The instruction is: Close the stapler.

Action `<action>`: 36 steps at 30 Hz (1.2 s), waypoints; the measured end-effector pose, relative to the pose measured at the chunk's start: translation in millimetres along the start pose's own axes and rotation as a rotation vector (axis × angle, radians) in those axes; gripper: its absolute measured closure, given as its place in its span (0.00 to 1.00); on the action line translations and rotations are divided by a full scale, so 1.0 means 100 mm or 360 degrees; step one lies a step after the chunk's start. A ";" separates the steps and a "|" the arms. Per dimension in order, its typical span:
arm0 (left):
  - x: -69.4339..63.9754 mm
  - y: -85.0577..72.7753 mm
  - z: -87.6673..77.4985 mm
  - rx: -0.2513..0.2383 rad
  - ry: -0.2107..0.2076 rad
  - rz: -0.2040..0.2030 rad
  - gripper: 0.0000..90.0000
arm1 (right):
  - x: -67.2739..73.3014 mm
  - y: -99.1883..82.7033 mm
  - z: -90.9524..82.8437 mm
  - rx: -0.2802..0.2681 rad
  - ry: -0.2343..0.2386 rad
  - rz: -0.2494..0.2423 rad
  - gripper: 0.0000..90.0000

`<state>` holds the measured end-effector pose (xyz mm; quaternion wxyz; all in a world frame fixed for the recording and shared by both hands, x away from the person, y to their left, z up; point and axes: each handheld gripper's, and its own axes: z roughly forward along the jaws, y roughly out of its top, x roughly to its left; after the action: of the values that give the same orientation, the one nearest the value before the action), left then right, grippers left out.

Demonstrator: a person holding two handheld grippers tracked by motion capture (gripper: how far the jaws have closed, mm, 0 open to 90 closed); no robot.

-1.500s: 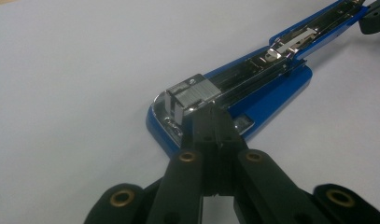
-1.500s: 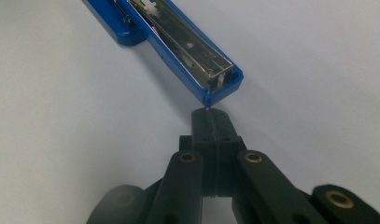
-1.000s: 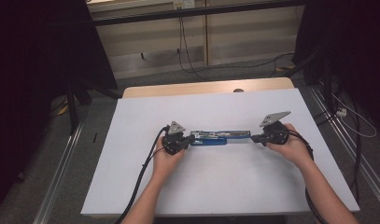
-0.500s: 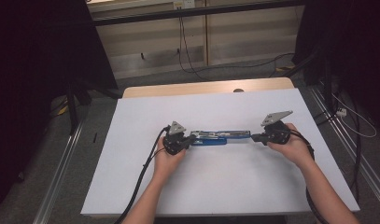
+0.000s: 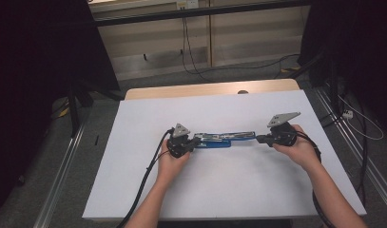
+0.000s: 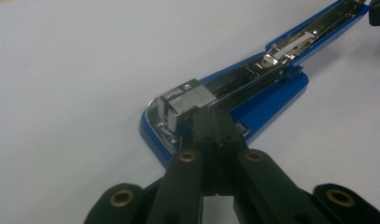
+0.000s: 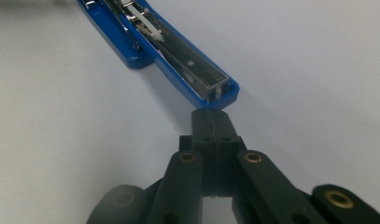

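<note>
White sheet covers bench [image 5: 134,190]. Blue stapler [image 5: 224,139], swung open flat, lies w/ its length along the bench, about mid-bench, betw. both hand-held grippers. Left hand-held gripper [image 6: 214,122]: jaws closed, tips on the stapler's metal head end. Right hand-held gripper [image 7: 214,122]: jaws closed, tips right at stapler's other end; contact unclear. Bare wood strip [image 5: 205,90] along far edge.

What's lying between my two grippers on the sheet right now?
The opened blue stapler spans the stretch between the left gripper and the right gripper, one end at each, in the high view.
</note>
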<state>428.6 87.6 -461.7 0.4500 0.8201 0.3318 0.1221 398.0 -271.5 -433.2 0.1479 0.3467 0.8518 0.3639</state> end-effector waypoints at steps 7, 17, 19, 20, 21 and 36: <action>0.00 0.00 0.00 -0.0001 -0.0001 0.0000 1.00 | 0.00 0.03 -0.04 -0.0047 -0.0006 -0.0005 1.00; 0.00 0.00 0.00 -0.0001 0.0000 0.0001 1.00 | 0.02 0.08 -0.09 -0.0116 -0.0011 -0.0002 1.00; 0.00 0.00 0.00 -0.0001 0.0000 -0.0002 1.00 | 0.02 0.08 -0.10 -0.0134 -0.0006 0.0007 1.00; 0.00 0.00 0.00 -0.0002 -0.0001 -0.0001 1.00 | 0.02 0.08 -0.10 -0.0143 -0.0004 0.0010 1.00; 0.00 0.00 0.00 0.0000 0.0000 0.0003 1.00 | 0.02 0.09 -0.10 -0.0150 -0.0005 0.0009 1.00; 0.01 0.00 -0.02 0.0016 -0.0028 -0.0023 1.00 | 0.08 0.08 -0.02 -0.0103 0.0004 -0.0020 1.00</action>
<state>428.7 89.5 -460.7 0.4497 0.8210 0.3342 0.1100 395.3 -262.6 -426.2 0.1601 0.3360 0.8418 0.3909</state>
